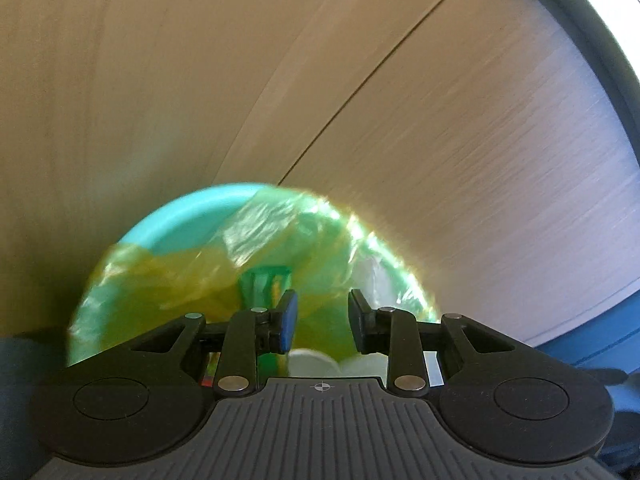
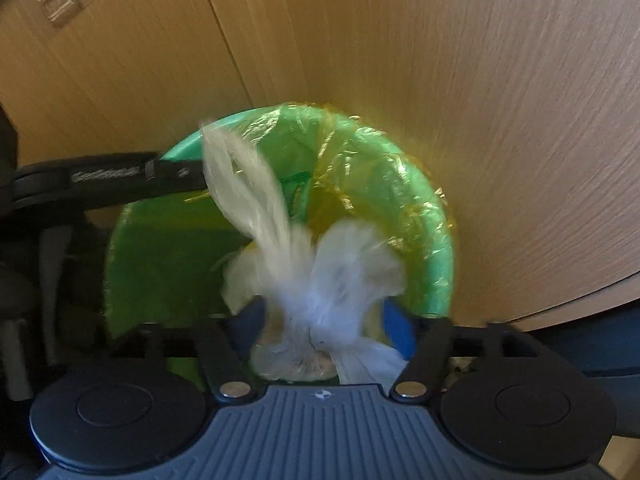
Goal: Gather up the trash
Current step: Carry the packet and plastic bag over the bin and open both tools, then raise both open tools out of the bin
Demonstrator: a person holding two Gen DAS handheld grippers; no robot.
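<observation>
A green bin [image 2: 432, 216] lined with a yellow-green bag [image 2: 360, 152] stands against wooden furniture. It also shows in the left wrist view [image 1: 180, 220], with its liner [image 1: 168, 276] and trash inside. My left gripper [image 1: 322, 320] is open and empty just above the bin's mouth. My right gripper [image 2: 324, 328] is wide open over the bin. A knotted white plastic trash bag [image 2: 320, 276], blurred, sits between its fingers; I cannot tell whether they touch it. The other gripper's black finger [image 2: 120, 178] reaches in from the left.
Light wooden cabinet panels [image 2: 480, 80] rise right behind the bin, with a seam [image 1: 360, 84] between them. A chair leg and dark floor [image 2: 40, 280] are at the left. A blue surface [image 1: 592, 344] lies at the lower right.
</observation>
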